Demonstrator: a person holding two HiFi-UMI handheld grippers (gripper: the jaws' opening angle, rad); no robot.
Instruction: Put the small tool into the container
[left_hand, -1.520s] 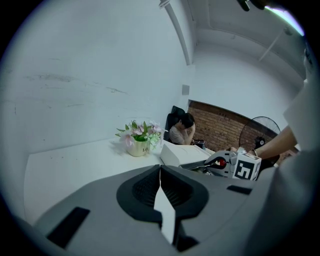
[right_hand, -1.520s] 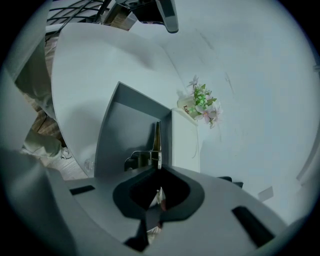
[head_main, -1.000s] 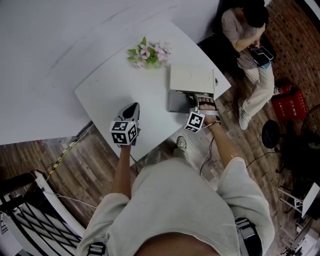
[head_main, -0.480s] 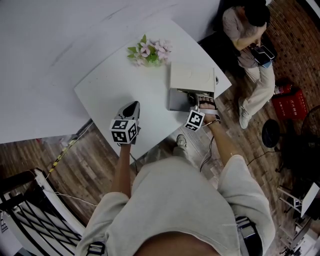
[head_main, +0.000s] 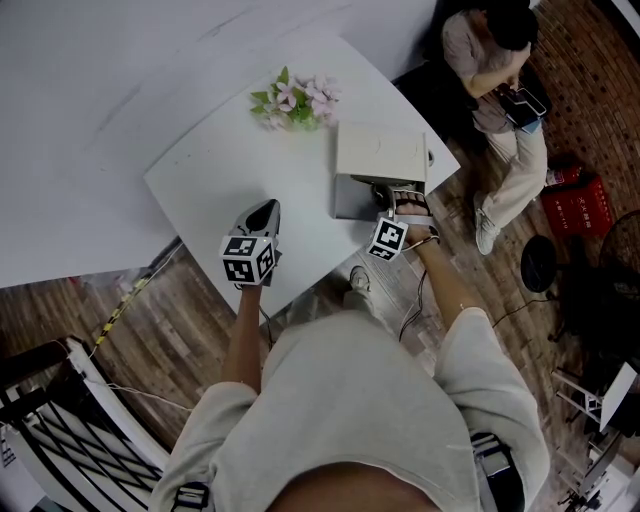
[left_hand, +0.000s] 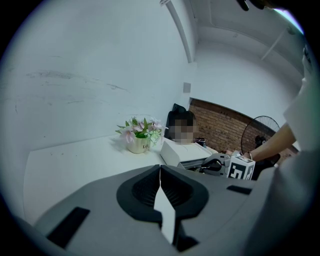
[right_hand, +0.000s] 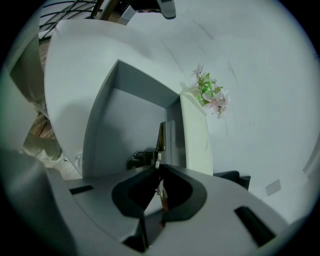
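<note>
The container (head_main: 350, 198) is a grey open box with a white lid (head_main: 380, 152), at the table's right edge. My right gripper (head_main: 393, 206) reaches into it from the near side. In the right gripper view the small metal tool (right_hand: 161, 137) sticks out from between the jaw tips of the right gripper (right_hand: 158, 167), over the container's grey floor (right_hand: 130, 115). These jaws have just been opening a little, and the tool is still pinched between them. My left gripper (head_main: 262, 215) rests shut and empty over the table's near edge, well left of the container (left_hand: 182, 152).
A small pot of pink flowers (head_main: 295, 102) stands on the white table (head_main: 230, 160) behind the container. A person (head_main: 500, 70) sits beyond the table's far right corner. Wooden floor lies below the table's edges, with a red crate (head_main: 575, 205) at right.
</note>
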